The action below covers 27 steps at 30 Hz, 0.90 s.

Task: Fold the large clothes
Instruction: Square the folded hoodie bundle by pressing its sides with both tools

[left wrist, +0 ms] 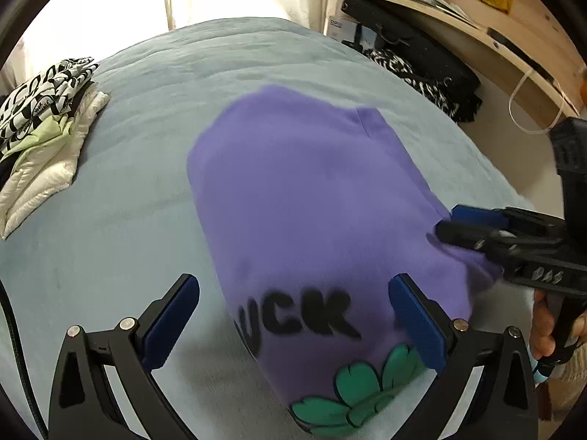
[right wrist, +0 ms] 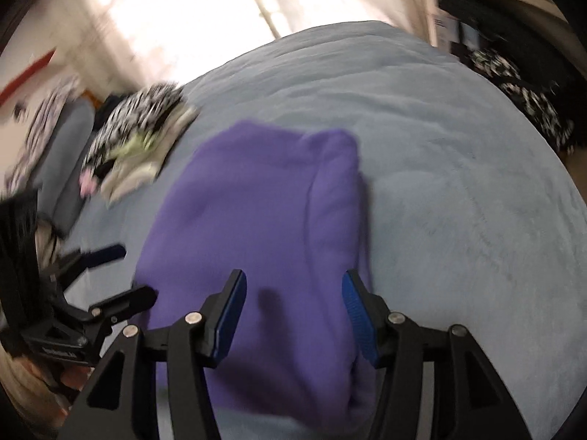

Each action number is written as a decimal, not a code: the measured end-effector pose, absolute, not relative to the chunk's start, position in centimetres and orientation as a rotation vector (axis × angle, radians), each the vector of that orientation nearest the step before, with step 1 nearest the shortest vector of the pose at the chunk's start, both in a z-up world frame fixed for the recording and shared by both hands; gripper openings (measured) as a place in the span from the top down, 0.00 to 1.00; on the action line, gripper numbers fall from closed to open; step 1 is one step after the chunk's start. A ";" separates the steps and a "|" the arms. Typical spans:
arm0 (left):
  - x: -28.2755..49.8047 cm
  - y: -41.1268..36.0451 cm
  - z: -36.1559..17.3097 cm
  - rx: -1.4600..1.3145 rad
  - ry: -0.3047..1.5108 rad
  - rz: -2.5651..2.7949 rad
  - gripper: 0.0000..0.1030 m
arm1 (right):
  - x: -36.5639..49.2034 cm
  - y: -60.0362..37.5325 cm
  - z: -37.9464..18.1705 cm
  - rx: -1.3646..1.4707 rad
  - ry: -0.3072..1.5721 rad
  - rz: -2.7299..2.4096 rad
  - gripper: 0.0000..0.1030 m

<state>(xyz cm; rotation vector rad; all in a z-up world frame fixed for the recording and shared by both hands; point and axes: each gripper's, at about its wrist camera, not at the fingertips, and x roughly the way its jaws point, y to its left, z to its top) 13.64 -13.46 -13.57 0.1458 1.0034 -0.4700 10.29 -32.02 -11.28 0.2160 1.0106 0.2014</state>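
Note:
A purple sweatshirt (left wrist: 308, 198) with black letters and a green flower print lies folded on the light blue bed cover (left wrist: 146, 154). It also shows in the right wrist view (right wrist: 256, 220). My left gripper (left wrist: 293, 315) is open and empty, its jaws spread over the garment's near end. My right gripper (right wrist: 293, 315) is open above the sweatshirt's near right part, its right finger at the folded edge. In the left wrist view the right gripper (left wrist: 455, 227) sits at the garment's right edge. The left gripper (right wrist: 113, 275) shows at the left of the right wrist view.
A stack of folded clothes (left wrist: 47, 128), black-and-white print on top and white at the bottom, lies at the bed's left side; it also shows in the right wrist view (right wrist: 139, 139). Dark bags and patterned fabric (left wrist: 422, 69) sit past the bed's right edge under a wooden shelf (left wrist: 477, 29).

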 end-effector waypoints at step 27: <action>12.3 -11.3 -17.5 -0.004 1.066 -0.454 0.01 | 7.1 -31.2 -15.1 0.151 0.922 0.062 0.48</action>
